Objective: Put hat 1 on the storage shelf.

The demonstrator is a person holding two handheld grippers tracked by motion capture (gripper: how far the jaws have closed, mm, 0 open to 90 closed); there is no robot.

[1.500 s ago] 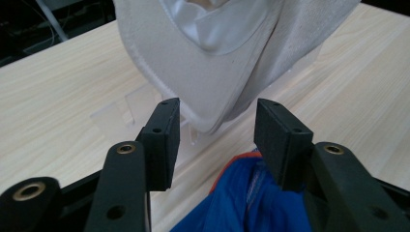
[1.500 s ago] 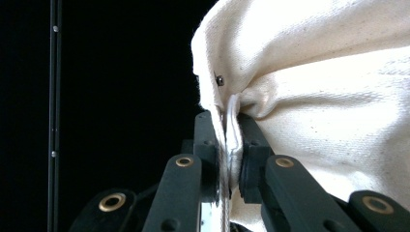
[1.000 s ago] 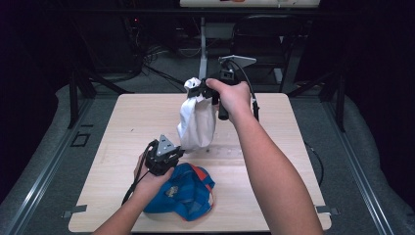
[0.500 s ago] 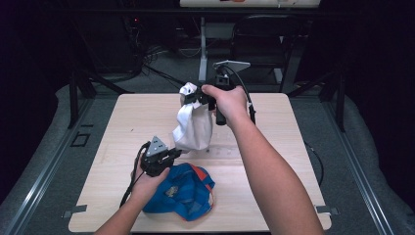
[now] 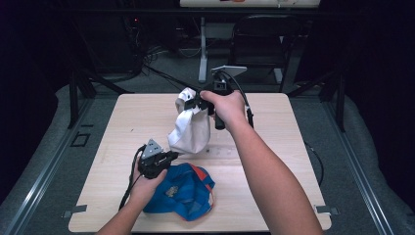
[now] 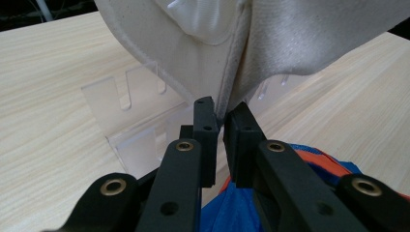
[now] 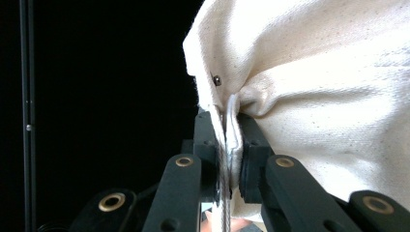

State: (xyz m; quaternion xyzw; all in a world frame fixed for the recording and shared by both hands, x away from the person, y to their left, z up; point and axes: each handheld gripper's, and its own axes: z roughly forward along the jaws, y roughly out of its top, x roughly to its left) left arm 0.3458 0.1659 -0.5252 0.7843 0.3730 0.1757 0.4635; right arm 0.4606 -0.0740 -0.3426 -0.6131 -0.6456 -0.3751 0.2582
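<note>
Right tool (image 5: 199,100) was pinching the top edge of the white cloth cap (image 5: 190,128), fabric clamped flat between its pads in the right gripper view (image 7: 227,140), cap hanging above the far middle of the bench (image 5: 122,122). Left tool (image 5: 171,155) was pressed together on the cap's lower seam edge, a thin fold caught at the very pad tips (image 6: 225,113). Risk, as a judgement: that left hold was shallow, so any pull apart could slip the seam out and let the cap swing; the right grip on 1 narrow strip could also tear loose if the 2 hands tugged unevenly. A clear slotted acrylic stand (image 6: 145,121) sat on the bench right under the hanging cap, so a dropped or lowered cap could snag or knock it over. A blue and orange cap (image 5: 183,191) lay near the front edge, just beside the left hand (image 5: 147,183), crowding that hand's room to move.
</note>
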